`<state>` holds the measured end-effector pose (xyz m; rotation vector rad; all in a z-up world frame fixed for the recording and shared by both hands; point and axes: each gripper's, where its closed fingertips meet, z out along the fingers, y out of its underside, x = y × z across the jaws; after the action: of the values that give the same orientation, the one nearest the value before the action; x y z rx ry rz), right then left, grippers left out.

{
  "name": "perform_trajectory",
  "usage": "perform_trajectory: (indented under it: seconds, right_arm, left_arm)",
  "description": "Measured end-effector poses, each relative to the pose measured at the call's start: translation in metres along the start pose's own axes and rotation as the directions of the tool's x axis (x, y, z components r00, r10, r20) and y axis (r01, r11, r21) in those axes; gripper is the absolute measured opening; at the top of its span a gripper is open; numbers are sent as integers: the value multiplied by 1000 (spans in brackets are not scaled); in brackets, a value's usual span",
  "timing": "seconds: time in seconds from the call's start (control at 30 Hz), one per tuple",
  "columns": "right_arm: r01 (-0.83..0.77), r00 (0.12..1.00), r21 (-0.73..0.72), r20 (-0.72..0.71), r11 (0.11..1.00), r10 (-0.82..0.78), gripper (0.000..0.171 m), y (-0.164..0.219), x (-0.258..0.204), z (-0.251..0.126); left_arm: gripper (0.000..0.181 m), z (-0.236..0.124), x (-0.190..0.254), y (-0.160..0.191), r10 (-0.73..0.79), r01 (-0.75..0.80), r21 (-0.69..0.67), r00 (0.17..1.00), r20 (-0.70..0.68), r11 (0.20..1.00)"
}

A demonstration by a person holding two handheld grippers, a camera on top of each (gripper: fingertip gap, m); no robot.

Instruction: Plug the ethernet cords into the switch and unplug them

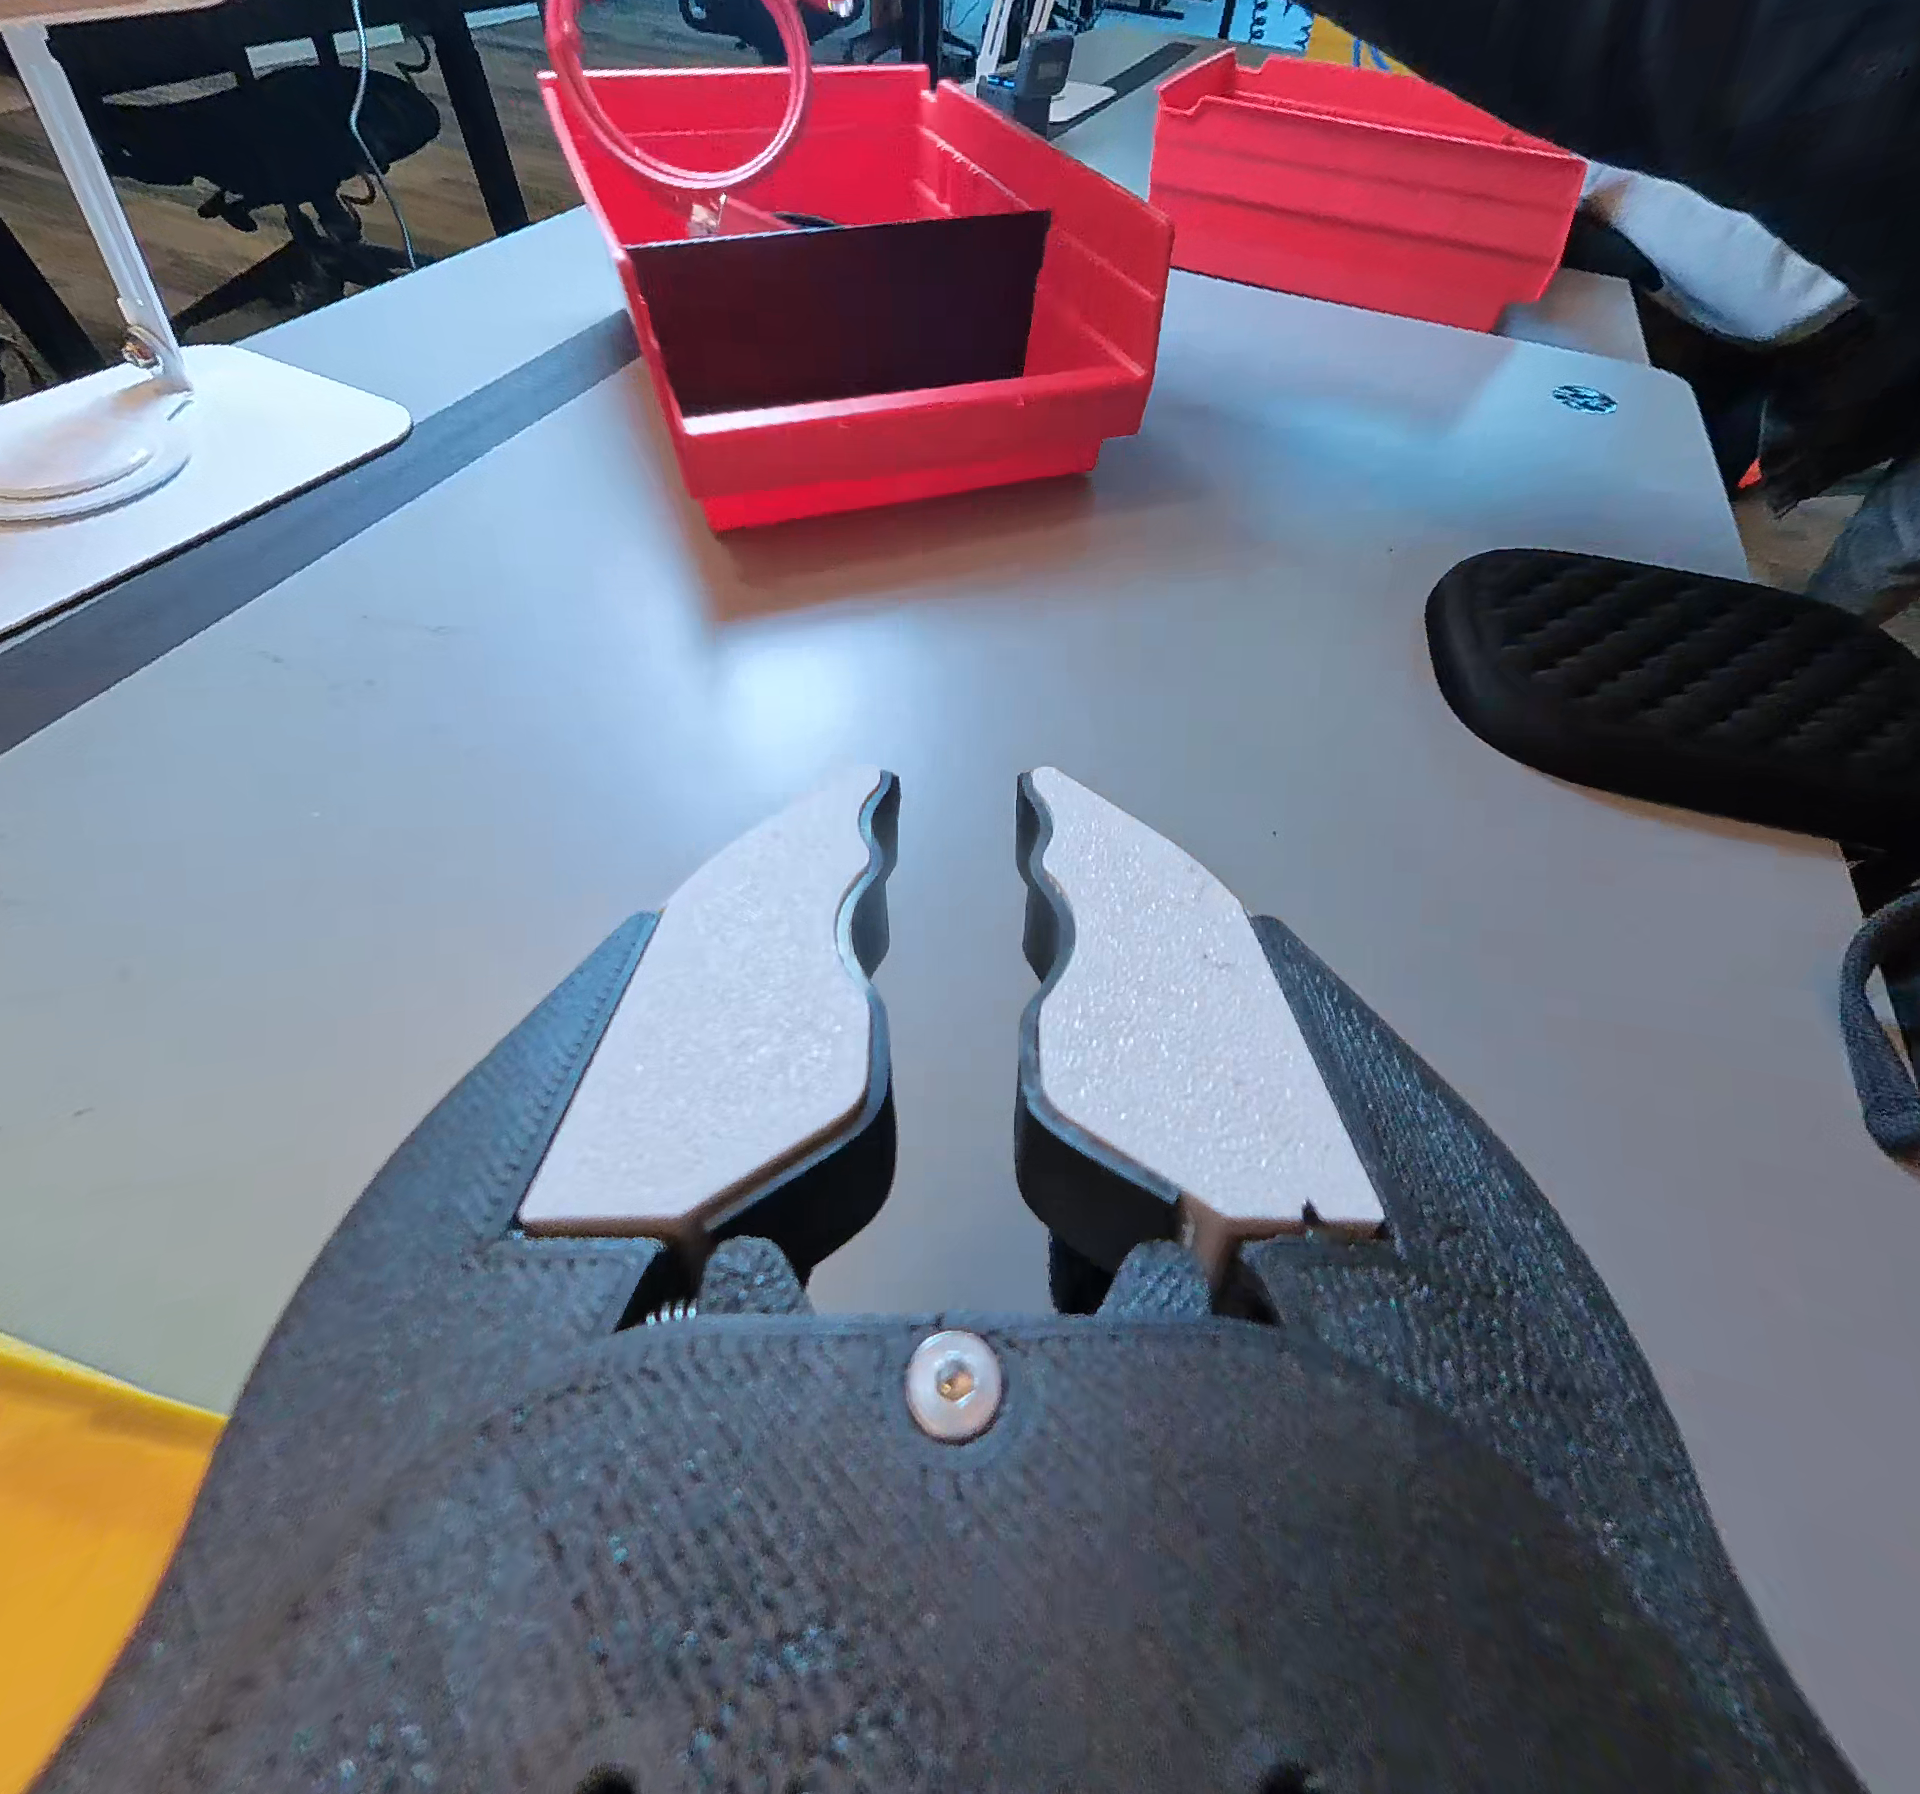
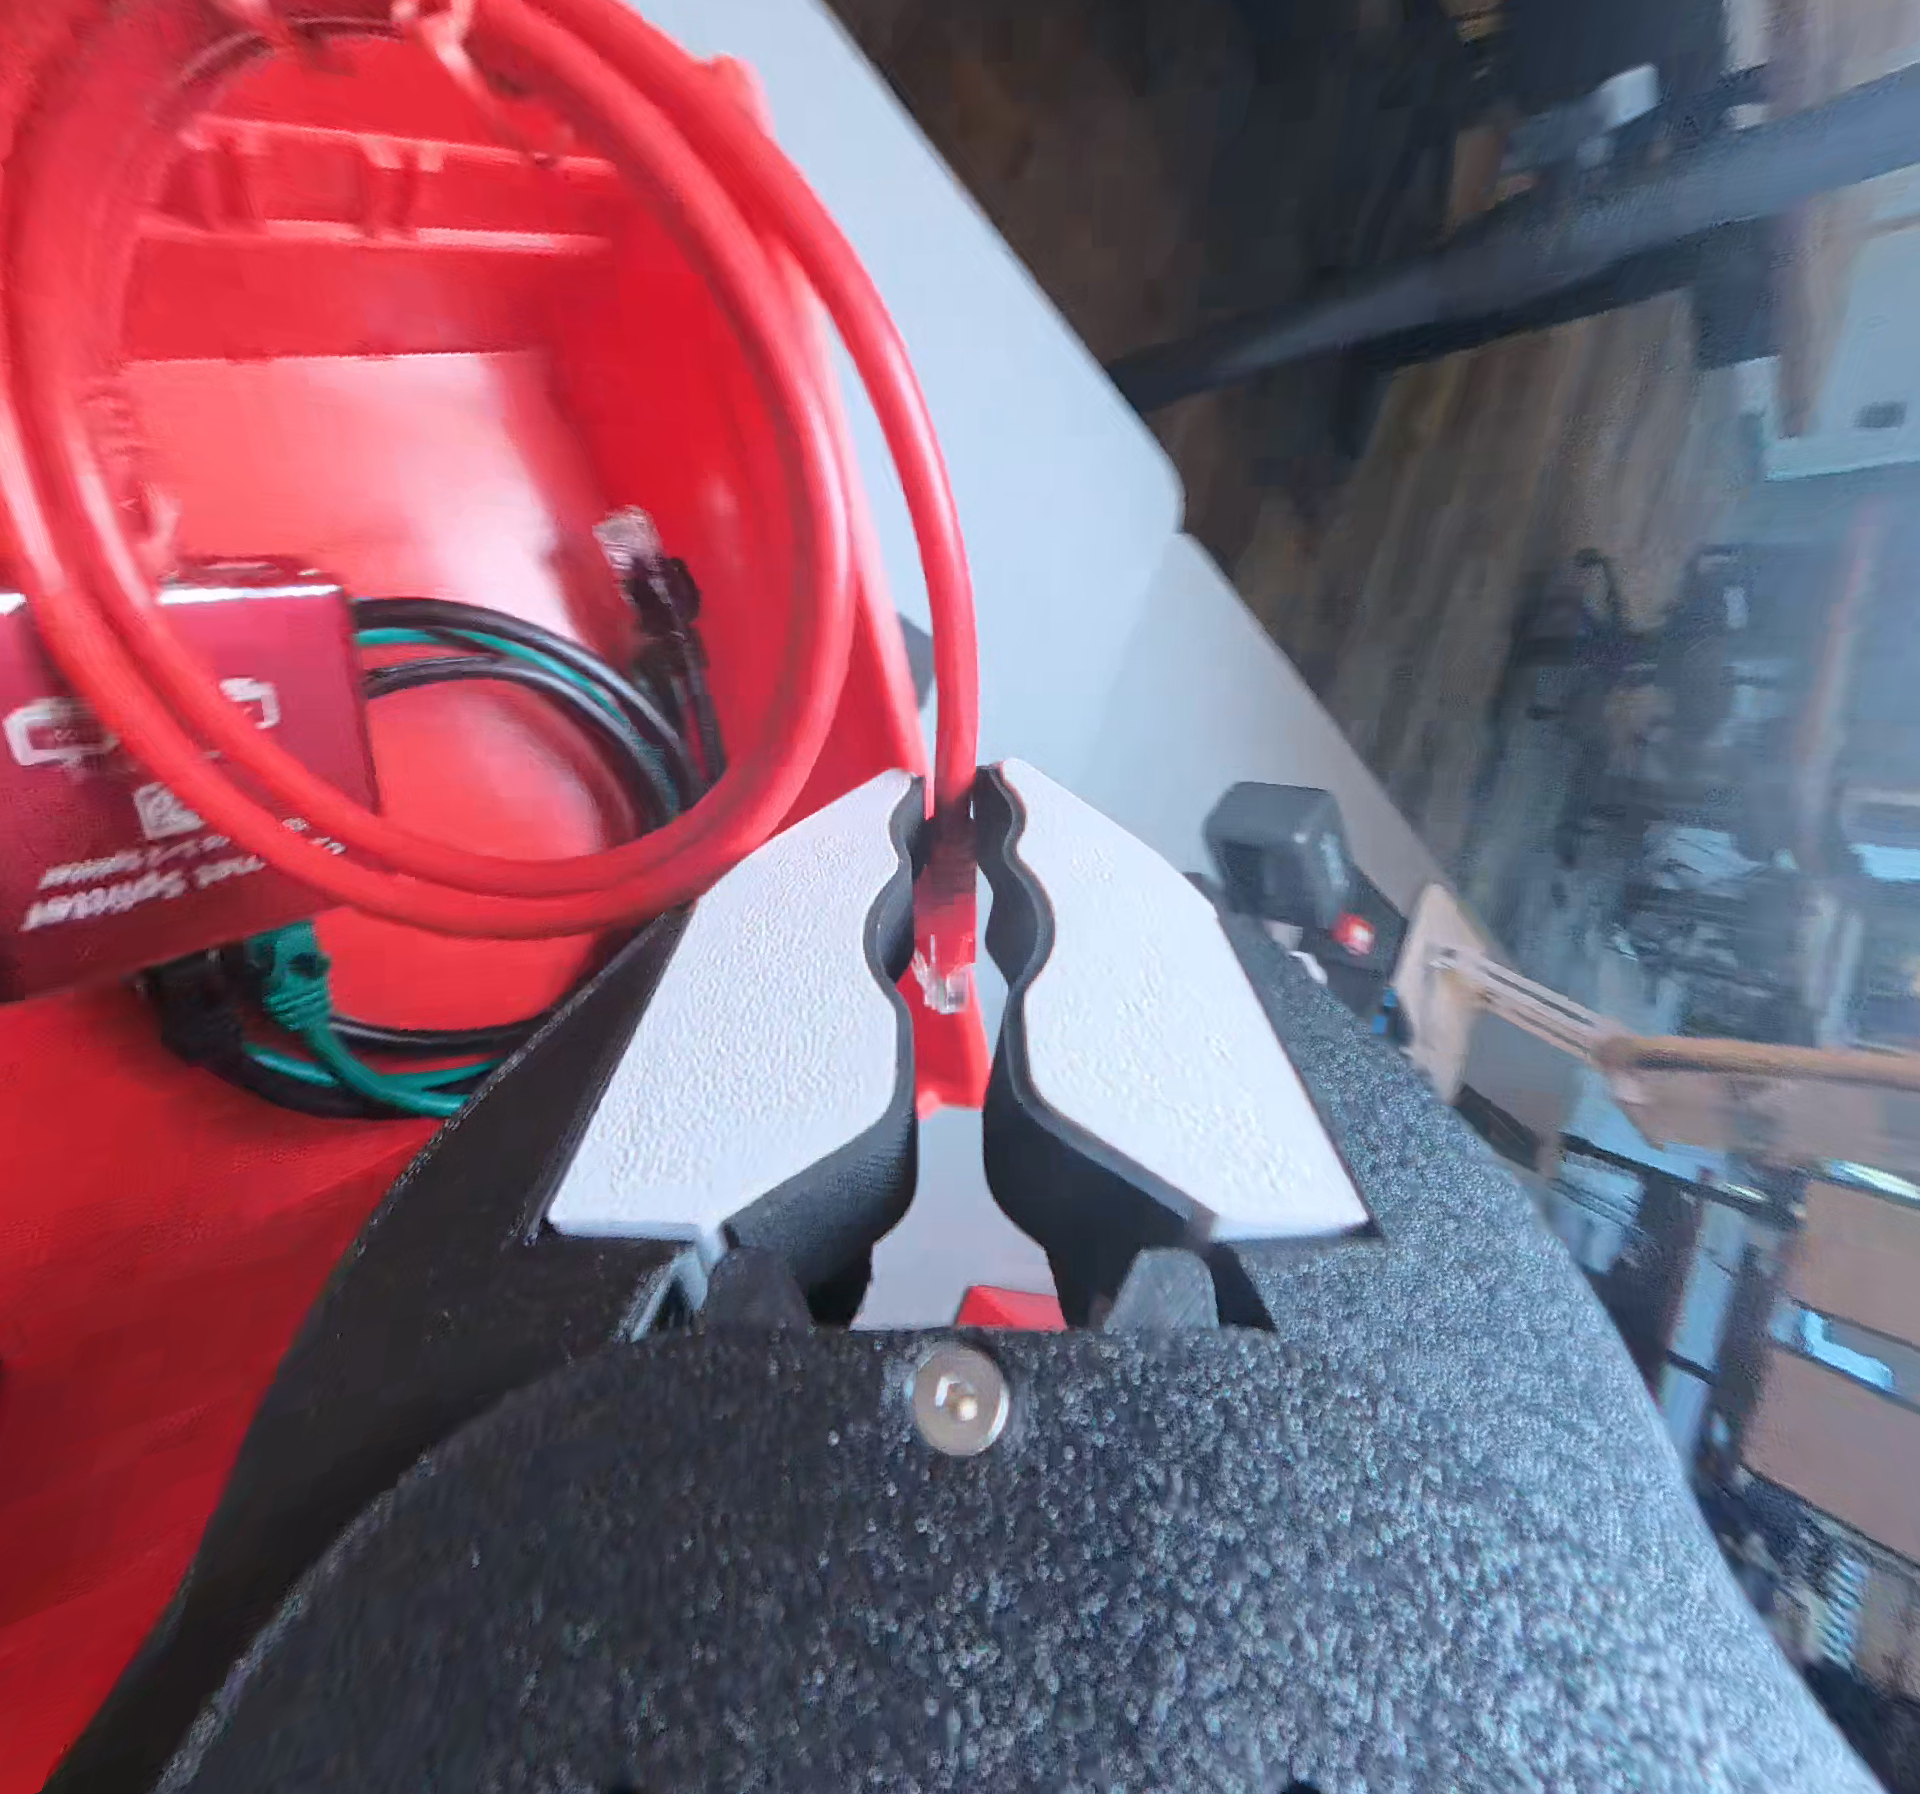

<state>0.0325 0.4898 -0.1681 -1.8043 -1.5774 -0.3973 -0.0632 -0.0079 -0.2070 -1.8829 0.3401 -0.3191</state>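
Ethernet cords first: the coiled red ethernet cord [image 2: 727,456] hangs above the red plastic bin [image 1: 914,414] at the far side of the grey bench [image 1: 623,705], its clear plug pinched in the right claw [image 2: 951,809]. The left claw [image 1: 956,788] hovers near, spread and empty. The switch, a dark red box [image 2: 208,736], sits in the bin with black and green cords [image 2: 540,674]. Nothing looks plugged in yet, so basically everything's left.

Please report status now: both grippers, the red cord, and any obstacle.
Left gripper open, empty, over grey table. Right gripper shut on red cord, coil above red bin. Nothing blocking.
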Motion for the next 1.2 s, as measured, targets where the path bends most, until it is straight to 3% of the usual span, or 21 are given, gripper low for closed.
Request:
perform_trajectory:
  seconds: [0.1,0.17,0.27,0.37,0.43,0.57,0.7,0.87,1.03,1.2]
  right_arm:
    - [130,988,-99,92,987,-121,10,23,-23,25]
    - [255,965,-75,80,964,-250,9,22,-34,33]
    - [318,946,-26,79,948,-315,10,9,-49,35]
    - [390,920,-38,56,920,-387,25,4,-51,31]
    - [357,929,-14,104,934,-354,36,1,-50,21]
    - [188,879,153,414,970,-236,65,-6,-72,-24]
    - [-13,831,314,532,949,-164,67,-18,-63,-79]
    - [-165,802,487,572,858,-171,64,-24,-65,-142]
    - [-195,844,611,503,768,-186,53,-17,-97,-199]
    - [-30,843,532,468,846,-264,56,2,-190,-213]
  left_arm:
    - [21,1,-2,2,-11,11,-5,1000,1,1000]
    - [21,1,-4,4,-20,20,-10,1000,3,1000]
    - [21,3,-6,7,-31,31,-21,1000,3,999]
    - [21,5,-7,11,-41,41,-37,999,1,998]
    - [21,5,-6,12,-34,35,-40,999,4,999]
    - [21,-1,-8,5,-24,25,-19,1000,19,1000]
    - [21,-9,-14,-5,-33,33,21,999,37,999]
    - [22,-22,-19,-20,-36,32,70,997,67,997]
    - [27,-64,-36,-40,32,-48,81,982,188,996]
    - [40,-112,-79,-13,66,-41,-86,945,321,995]
